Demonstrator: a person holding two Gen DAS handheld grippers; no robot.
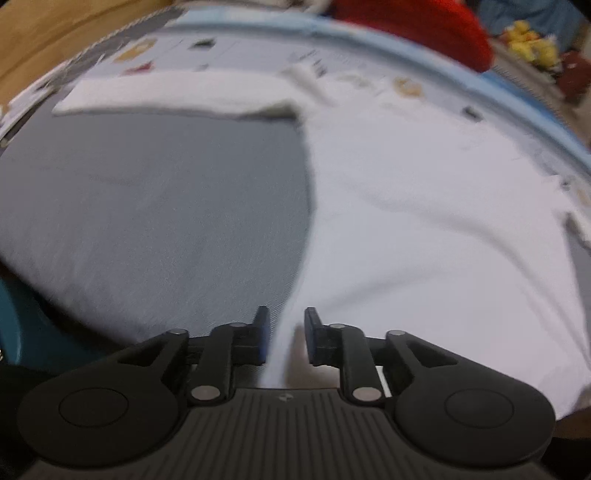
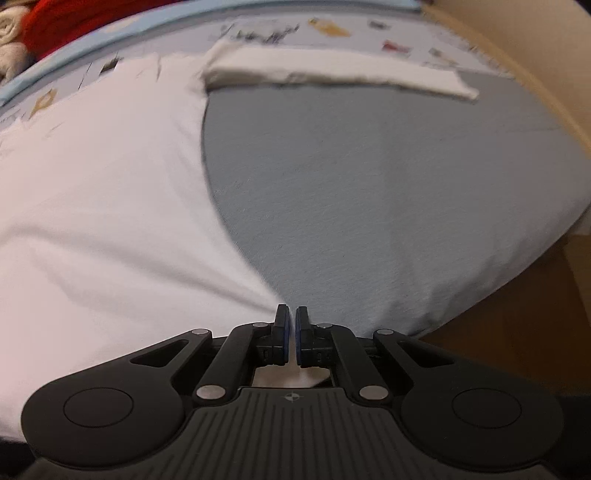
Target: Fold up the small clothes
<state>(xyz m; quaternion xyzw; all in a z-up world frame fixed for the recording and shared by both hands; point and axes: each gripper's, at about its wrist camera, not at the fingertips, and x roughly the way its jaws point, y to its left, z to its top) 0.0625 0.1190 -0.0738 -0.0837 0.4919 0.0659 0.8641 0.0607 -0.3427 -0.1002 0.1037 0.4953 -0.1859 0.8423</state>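
Note:
A white garment (image 1: 424,206) lies spread on a grey bed sheet (image 1: 155,206), one sleeve stretched out at the far side (image 1: 177,92). My left gripper (image 1: 286,334) is open, with the garment's near edge running between its jaws. In the right wrist view the same garment (image 2: 103,192) covers the left half and its sleeve (image 2: 332,74) lies at the far side. My right gripper (image 2: 291,332) is shut on the garment's near edge, white cloth showing behind the pads.
A printed light-blue blanket (image 1: 406,48) borders the far side of the sheet. A red cloth (image 1: 424,26) and yellow items (image 1: 528,40) lie beyond it. The bed edge and wooden floor (image 2: 517,325) are at the right.

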